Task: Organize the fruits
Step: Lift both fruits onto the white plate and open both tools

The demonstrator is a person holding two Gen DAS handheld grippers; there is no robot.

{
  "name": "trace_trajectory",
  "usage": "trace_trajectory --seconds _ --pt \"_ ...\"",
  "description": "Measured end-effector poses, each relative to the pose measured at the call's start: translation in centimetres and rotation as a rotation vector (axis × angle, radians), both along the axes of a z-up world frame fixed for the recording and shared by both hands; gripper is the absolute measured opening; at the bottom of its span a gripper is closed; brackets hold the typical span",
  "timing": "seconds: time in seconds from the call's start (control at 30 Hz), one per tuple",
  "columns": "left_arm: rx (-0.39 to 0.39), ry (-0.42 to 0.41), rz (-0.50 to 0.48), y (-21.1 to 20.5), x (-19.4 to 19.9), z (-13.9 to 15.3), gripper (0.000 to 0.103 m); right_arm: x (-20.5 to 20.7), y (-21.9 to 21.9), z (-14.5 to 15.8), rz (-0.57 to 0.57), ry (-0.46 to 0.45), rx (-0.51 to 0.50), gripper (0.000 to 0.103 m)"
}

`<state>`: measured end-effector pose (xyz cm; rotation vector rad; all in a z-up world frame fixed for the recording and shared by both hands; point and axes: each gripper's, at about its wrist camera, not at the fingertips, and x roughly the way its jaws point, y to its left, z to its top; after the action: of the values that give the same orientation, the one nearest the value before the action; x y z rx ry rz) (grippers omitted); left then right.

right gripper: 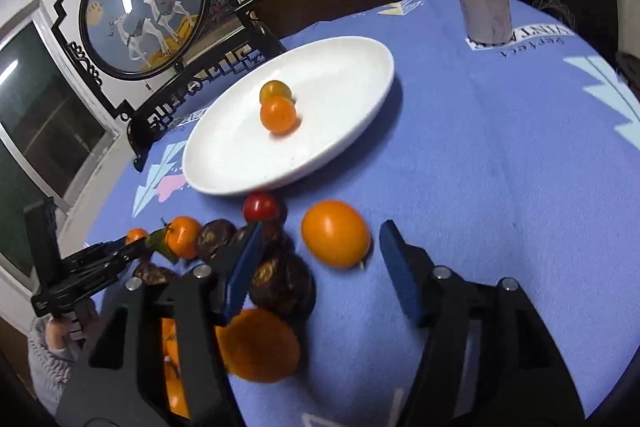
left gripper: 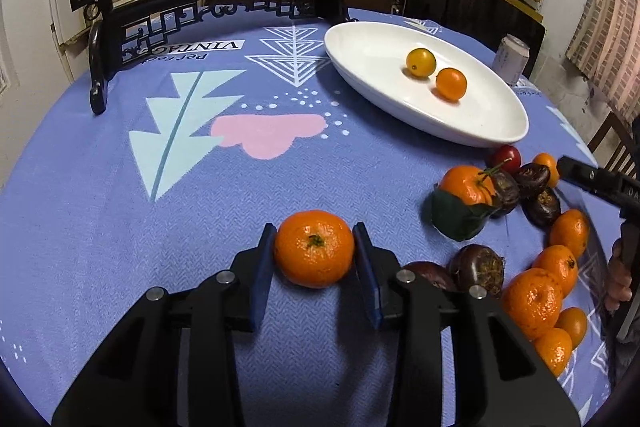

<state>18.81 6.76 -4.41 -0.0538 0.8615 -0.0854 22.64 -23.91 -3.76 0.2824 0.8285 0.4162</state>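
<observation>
My left gripper [left gripper: 314, 237] is shut on a mandarin [left gripper: 314, 248] on the blue tablecloth. A white oval plate [left gripper: 476, 123] holds two small orange fruits [left gripper: 451, 84]; the plate also shows in the right wrist view [right gripper: 224, 163]. A pile of mandarins, dark chestnuts and a red cherry tomato [left gripper: 506, 157] lies right of the left gripper. My right gripper [right gripper: 320, 233] is open around a small orange tomato [right gripper: 335, 233] on the cloth, without touching it. The left gripper shows at left in the right wrist view [right gripper: 132, 245]. The right gripper's body shows at the right edge of the left wrist view.
A black carved stand with a round painted screen [right gripper: 140, 11] stands at the table's far side. A drink can [right gripper: 484, 9] stands behind the plate. A leafy mandarin [left gripper: 466, 185] and chestnuts [right gripper: 280, 279] crowd the pile. Chairs ring the table.
</observation>
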Motion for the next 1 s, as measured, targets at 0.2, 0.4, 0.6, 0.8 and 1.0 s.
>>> trace_trajectory --seconds 0.2,0.4,0.6,0.8,1.0 --pt "-0.009 -0.006 -0.017 -0.3 -0.1 0.0 0.039 0.6 0.9 -1.1 0.019 0.036 -0.05 0.039" --pt "-0.016 -0.075 -0.013 -0.9 0.2 2.2 0.039 -0.3 0.5 0.3 -0.027 -0.024 -0.078 0.039" --pt "0.007 -0.162 -0.07 -4.5 3.8 7.0 0.039 1.0 1.1 4.2 -0.037 -0.125 -0.051 0.039" --pt "0.013 -0.089 -0.1 -7.8 9.1 4.7 0.039 5.0 4.2 3.6 0.004 -0.105 -0.08 0.04" --pt "0.011 -0.094 -0.089 -7.3 9.2 3.5 0.057 4.4 4.6 3.7 0.001 -0.162 -0.132 0.055"
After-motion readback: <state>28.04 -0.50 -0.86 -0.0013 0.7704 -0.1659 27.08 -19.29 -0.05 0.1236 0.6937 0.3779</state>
